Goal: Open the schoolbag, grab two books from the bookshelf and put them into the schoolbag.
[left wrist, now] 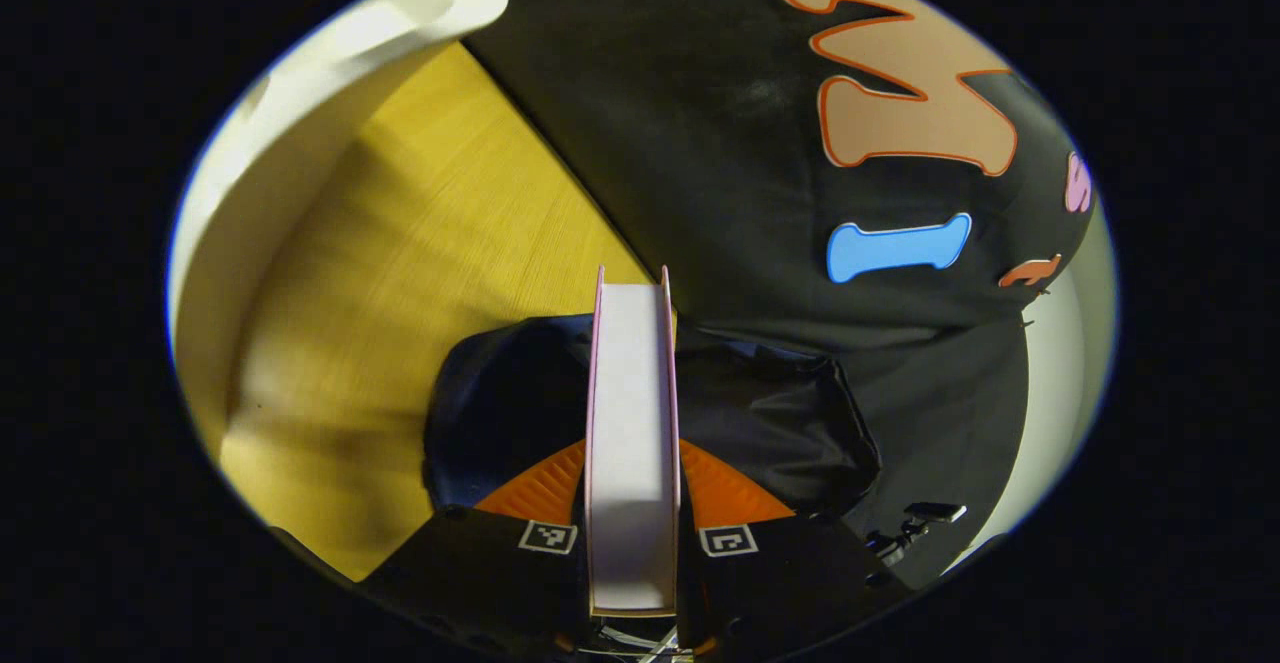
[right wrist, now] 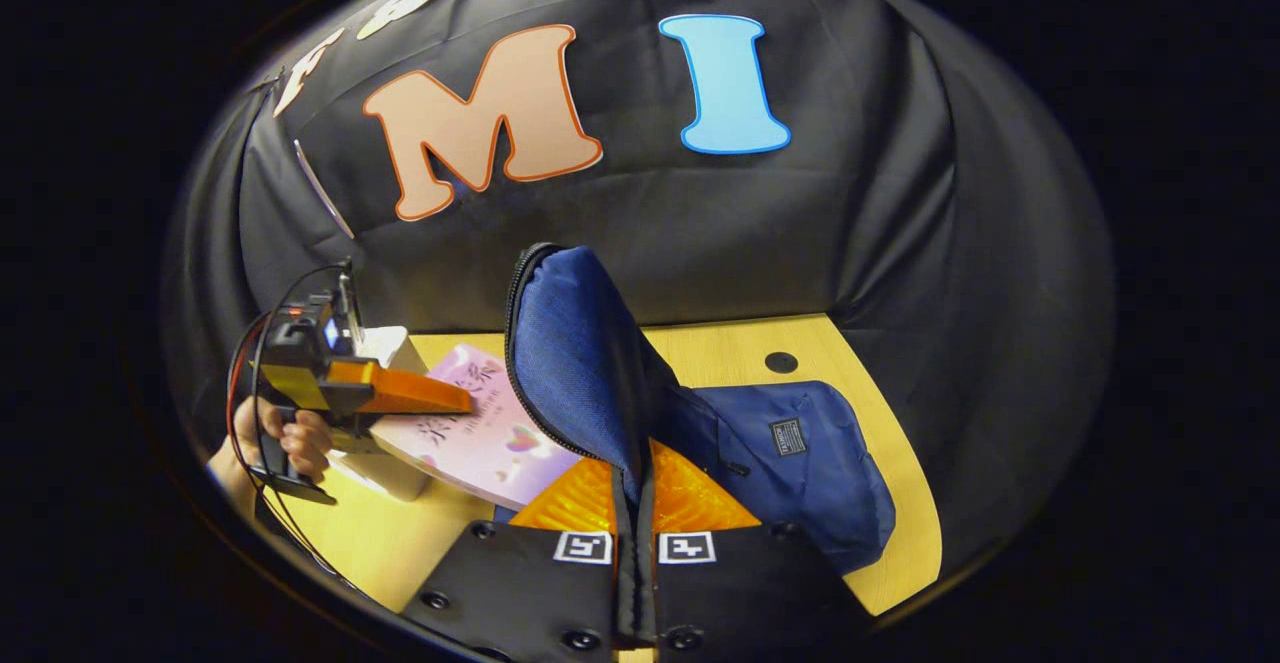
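Left gripper [left wrist: 632,503] fingers clamp pink-covered book [left wrist: 632,423]; right gripper [right wrist: 635,533] fingers pinch dark blue fabric schoolbag [right wrist: 790,453] flap upright, white bookshelf [right wrist: 385,353] far left on yellow wooden worktop [right wrist: 860,363].

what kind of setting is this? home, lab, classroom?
Most likely a staged recording booth, not a real home: black cloth wall hung behind a yellow wooden table. On it a blue schoolbag, its flap held up by the right gripper, while the left gripper carries a pink book.

Nothing comes through clearly. The pink book [right wrist: 480,433], left of the right gripper's fingers, carries cover characters too blurred to make out; the schoolbag [right wrist: 800,453] patch [right wrist: 787,436] is too small.
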A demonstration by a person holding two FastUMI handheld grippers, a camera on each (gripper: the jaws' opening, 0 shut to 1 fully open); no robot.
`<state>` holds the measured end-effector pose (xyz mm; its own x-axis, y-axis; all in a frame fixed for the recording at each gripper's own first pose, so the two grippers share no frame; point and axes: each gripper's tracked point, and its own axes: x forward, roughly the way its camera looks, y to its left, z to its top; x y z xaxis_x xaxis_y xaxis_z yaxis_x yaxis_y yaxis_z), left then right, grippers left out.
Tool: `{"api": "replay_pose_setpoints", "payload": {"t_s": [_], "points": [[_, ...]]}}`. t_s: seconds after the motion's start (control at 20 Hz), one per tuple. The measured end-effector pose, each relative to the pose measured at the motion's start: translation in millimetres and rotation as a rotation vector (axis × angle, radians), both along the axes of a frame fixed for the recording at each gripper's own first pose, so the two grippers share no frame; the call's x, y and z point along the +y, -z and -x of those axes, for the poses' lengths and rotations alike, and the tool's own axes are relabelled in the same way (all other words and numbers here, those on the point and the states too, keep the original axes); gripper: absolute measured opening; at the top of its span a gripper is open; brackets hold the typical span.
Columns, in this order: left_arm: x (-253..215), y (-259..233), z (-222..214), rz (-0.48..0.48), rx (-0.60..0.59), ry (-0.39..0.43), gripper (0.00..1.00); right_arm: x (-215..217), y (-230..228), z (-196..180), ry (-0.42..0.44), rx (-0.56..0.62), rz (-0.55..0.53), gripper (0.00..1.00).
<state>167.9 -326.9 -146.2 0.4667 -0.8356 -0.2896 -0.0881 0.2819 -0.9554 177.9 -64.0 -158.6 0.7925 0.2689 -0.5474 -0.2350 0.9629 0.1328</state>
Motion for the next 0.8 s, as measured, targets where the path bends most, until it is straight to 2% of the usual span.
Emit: {"api": "replay_pose_setpoints", "payload": {"t_s": [0.1, 0.15, 0.3, 0.4, 0.7, 0.75, 0.8], "points": [[-15, 9, 3, 0.005, 0.023, 0.004, 0.32, -1, 0, 0, -0.001, -0.002, -0.006, 0.0], [-24, 11, 3, 0.009, 0.026, 0.008, 0.3, -1, -1, 0, -0.002, -0.002, -0.01, 0.03], [-48, 16, 9, 0.054, 0.053, 0.025, 0.31, -1, 0, -1, -0.007, -0.004, -0.014, 0.0], [-59, 25, 10, 0.074, 0.073, 0.008, 0.3, -1, -1, 0, -0.009, -0.007, -0.021, 0.03], [-86, 44, 16, 0.156, 0.106, -0.056, 0.3, -1, -3, -1, -0.024, -0.011, -0.037, 0.03], [-91, 44, 17, 0.168, 0.112, -0.057, 0.3, -2, -4, -2, -0.025, -0.011, -0.041, 0.07], [-94, 46, 20, 0.175, 0.116, -0.054, 0.3, -1, -5, -3, -0.026, -0.011, -0.046, 0.04]]}}
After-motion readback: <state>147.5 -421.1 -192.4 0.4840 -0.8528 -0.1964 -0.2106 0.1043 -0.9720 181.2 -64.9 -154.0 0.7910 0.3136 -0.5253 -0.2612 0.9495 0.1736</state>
